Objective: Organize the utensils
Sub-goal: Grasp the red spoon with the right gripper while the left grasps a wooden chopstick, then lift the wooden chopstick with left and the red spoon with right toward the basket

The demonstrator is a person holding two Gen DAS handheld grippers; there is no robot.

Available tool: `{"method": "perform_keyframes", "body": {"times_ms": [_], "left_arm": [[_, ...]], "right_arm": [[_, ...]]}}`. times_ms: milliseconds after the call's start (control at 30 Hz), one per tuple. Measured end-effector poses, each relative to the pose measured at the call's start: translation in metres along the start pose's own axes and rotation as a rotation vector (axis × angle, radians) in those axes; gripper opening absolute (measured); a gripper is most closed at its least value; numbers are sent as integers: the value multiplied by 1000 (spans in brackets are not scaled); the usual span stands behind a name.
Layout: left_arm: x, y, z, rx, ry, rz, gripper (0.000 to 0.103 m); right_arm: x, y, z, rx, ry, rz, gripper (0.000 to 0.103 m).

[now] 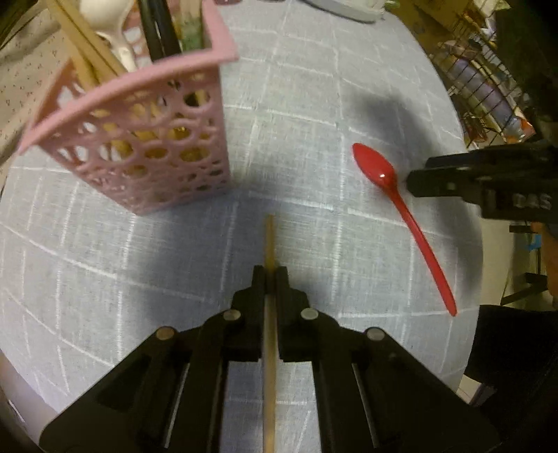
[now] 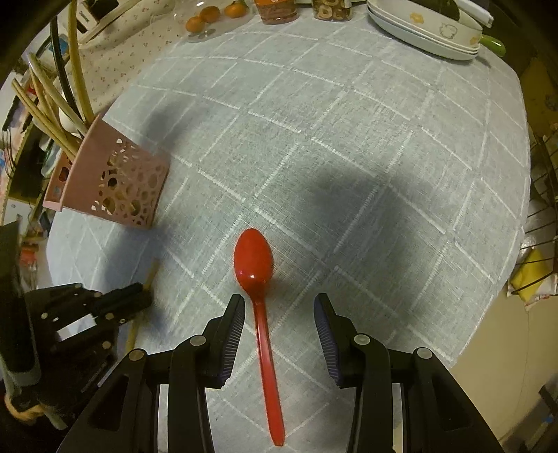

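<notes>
My left gripper [image 1: 269, 273] is shut on a wooden chopstick [image 1: 269, 240] that runs straight forward between its fingers, just in front of the pink lattice utensil holder [image 1: 153, 153]. The holder has chopsticks, a white spoon and dark utensils in it. A red plastic spoon [image 2: 258, 275] lies on the grey checked tablecloth. My right gripper [image 2: 279, 306] is open, its fingers either side of the spoon's neck, low over the cloth. The left gripper [image 2: 139, 294] with the chopstick [image 2: 150, 275] shows at the left of the right wrist view, the holder [image 2: 115, 184] beyond it. The right gripper [image 1: 416, 181] shows beside the spoon [image 1: 401, 205].
Stacked plates [image 2: 429, 31] stand at the far right of the table, jars [image 2: 275, 10] and oranges [image 2: 202, 17] at the far edge. A wire rack [image 2: 540, 226] stands off the table's right side. The table edge [image 2: 488, 331] curves close on the right.
</notes>
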State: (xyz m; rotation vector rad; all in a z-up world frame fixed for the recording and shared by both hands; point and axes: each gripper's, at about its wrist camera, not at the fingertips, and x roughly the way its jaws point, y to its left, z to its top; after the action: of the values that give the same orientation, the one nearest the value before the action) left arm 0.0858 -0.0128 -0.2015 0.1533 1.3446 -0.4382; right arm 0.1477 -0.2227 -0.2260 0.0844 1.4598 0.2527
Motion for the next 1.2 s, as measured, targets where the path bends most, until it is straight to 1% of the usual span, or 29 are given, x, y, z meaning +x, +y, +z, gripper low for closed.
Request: {"method": "perform_keyframes", "body": {"times_ms": [133,233,333,467,500,533,567,667,700,767,833,933,1000,1167,1200], "left_arm": [[-30,11,-13,2,-47,-30,6],[-49,19,-17,-18,-90,-45,6],[-62,23,-19,-37,-124,-60,6],[-66,9,-11,-47,-152,-75,6],[-60,0,-5,-47,-156,-76,6],[-60,-2,-3,-48,-158,-78,6],[-60,-1,-3,-49,-159,-77,6],[-64,4,-4,-53,-170,-73,6],[-66,0,-7,-53,-178,-73,6],[-75,1,-7,-48,-205,-63,6],[-84,3,-7,-41,-231,-45,6],[-102,3,-6,-40,-298,-32,6],[-116,1,-5,-33,-350,-29,6],[-157,-13,-6,-12,-516,-15,6],[-166,-16,-6,-13,-559,-9,6]], "right_arm": [[7,13,6,-24,7,-8,42],[14,26,12,-47,16,-22,42],[24,36,20,-77,29,-67,42],[34,48,23,-119,35,-136,41],[35,52,24,-134,31,-156,40],[37,56,24,-144,28,-167,31],[37,60,24,-163,20,-178,27],[40,69,24,-184,10,-196,27],[39,70,23,-191,3,-197,27],[33,76,17,-194,-12,-190,26],[17,75,11,-190,-50,-168,26],[-17,74,2,-178,-141,-121,26],[-45,75,-7,-170,-225,-77,26],[-107,69,-21,-151,-398,-8,26],[-117,69,-17,-145,-429,7,26]]}}
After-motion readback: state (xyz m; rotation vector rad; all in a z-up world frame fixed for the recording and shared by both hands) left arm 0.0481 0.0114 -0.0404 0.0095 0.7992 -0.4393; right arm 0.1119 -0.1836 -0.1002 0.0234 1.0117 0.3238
